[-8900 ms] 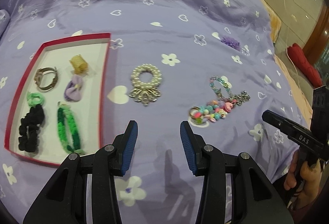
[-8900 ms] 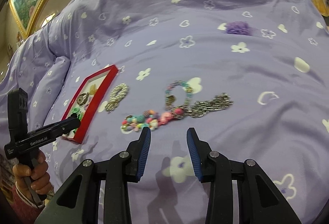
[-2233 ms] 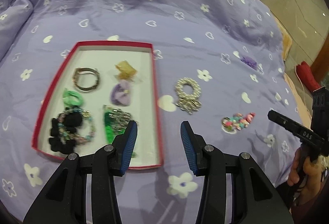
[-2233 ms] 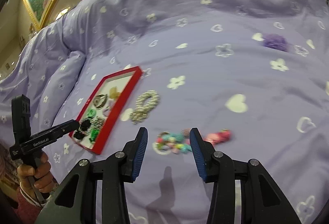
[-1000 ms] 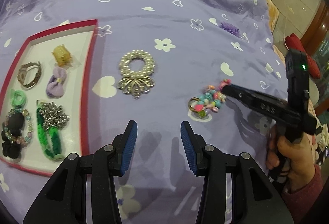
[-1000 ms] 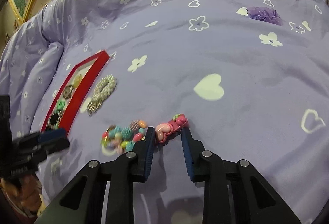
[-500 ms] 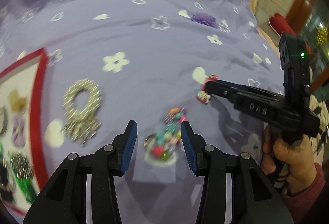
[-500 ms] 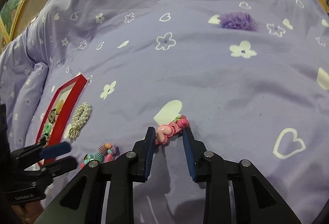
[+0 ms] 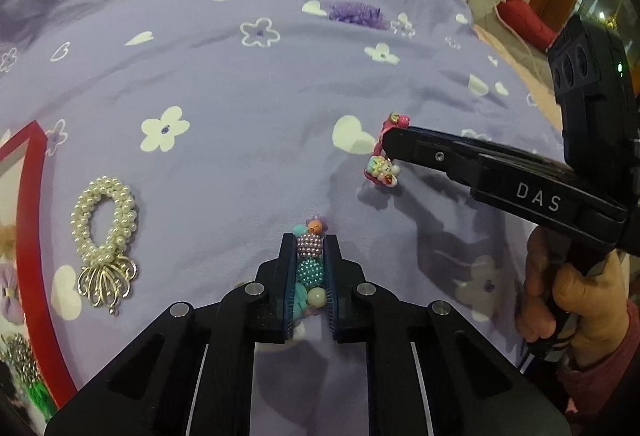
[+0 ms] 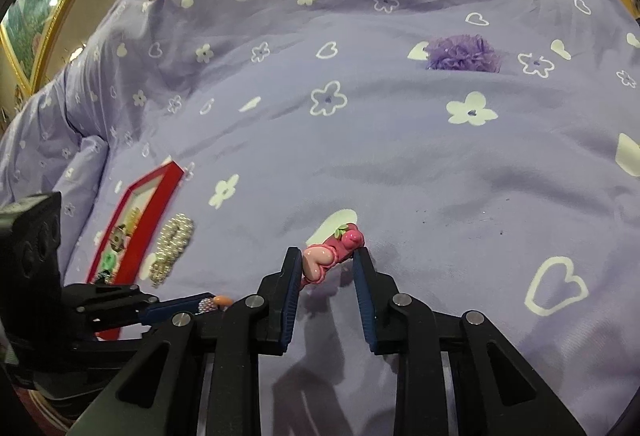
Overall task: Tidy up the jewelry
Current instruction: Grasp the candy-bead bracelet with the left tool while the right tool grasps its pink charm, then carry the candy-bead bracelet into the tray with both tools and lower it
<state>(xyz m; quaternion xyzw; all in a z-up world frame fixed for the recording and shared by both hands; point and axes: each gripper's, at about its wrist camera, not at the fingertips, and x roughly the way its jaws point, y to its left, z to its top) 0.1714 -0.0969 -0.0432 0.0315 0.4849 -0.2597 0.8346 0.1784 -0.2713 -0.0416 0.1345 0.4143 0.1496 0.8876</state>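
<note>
Half a second ago the left gripper [image 9: 311, 254] hung spread over the beaded bracelet [image 9: 309, 264]; now its jaws have closed on that strand, pinching knobbly purple and teal bead-balls and smooth round beads between the ribbed blue pads. The right gripper [image 10: 326, 270] has kept its hold on the pink charm piece [image 10: 329, 256], a glossy moulded strip with a heart shape and a small green-leafed berry at its tip, lifted just off the bed [image 10: 400, 164].

In the left wrist view, the right gripper [image 9: 386, 146] reaches in from 3 o'clock with the pink piece dangling from its tip. At 9 o'clock lies the pearl bracelet [image 9: 105, 236], a ring of small round pearls ending in a silvery filigree fan, just beside the red-rimmed tray [image 9: 38, 228]. Inside the tray, only partly seen, are a lilac bow [image 9: 10, 292] and a green braided band [image 9: 38, 394]. Far off at 12 o'clock, a frilly purple scrunchie [image 9: 355, 12] sits on the lilac flower-and-heart printed bedcover.
</note>
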